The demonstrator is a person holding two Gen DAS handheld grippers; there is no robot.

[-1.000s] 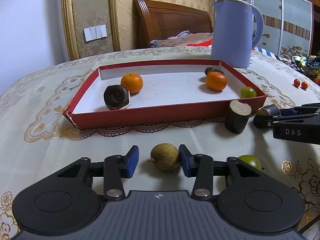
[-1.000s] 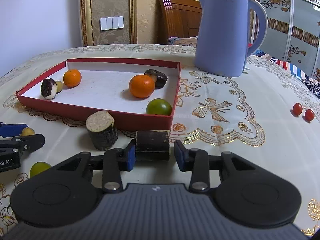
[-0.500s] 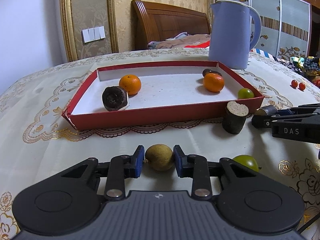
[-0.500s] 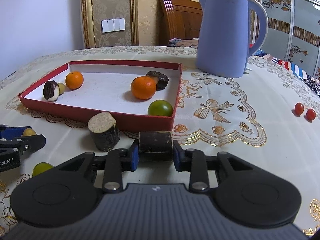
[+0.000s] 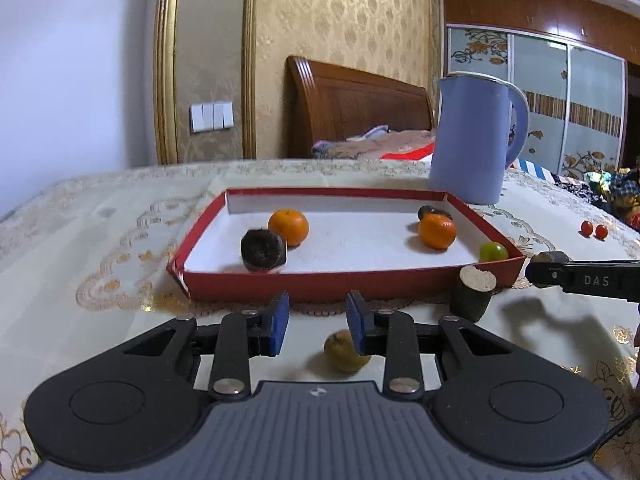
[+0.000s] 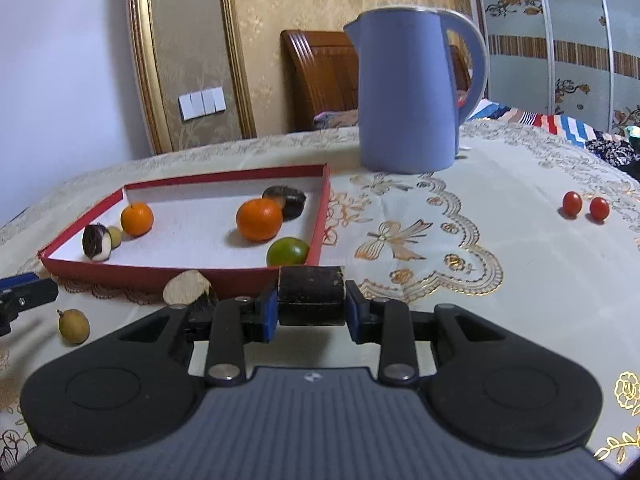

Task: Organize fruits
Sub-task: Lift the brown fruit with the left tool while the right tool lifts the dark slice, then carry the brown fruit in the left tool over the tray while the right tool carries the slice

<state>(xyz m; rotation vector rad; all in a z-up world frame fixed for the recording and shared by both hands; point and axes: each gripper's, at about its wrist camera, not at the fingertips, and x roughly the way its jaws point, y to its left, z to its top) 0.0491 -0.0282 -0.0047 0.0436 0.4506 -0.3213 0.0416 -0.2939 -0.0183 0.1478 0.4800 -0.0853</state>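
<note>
Inside, red tray (image 6: 324,196) holds two oranges (image 6: 259,219)

A second ago the left gripper (image 5: 314,322) had its jaws wide around the small brown-yellow fruit (image 5: 344,354), and then they closed on it. Now the fruit is out of the jaws. It lies on the tablecloth (image 5: 100,264), under this gripper's right finger, and the gripper has risen above it with nothing between the pads.

The right gripper (image 6: 308,308) was open around the dark cylinder piece (image 6: 311,296). Now its pads press on both ends, and the piece is lifted from the cloth.
</note>
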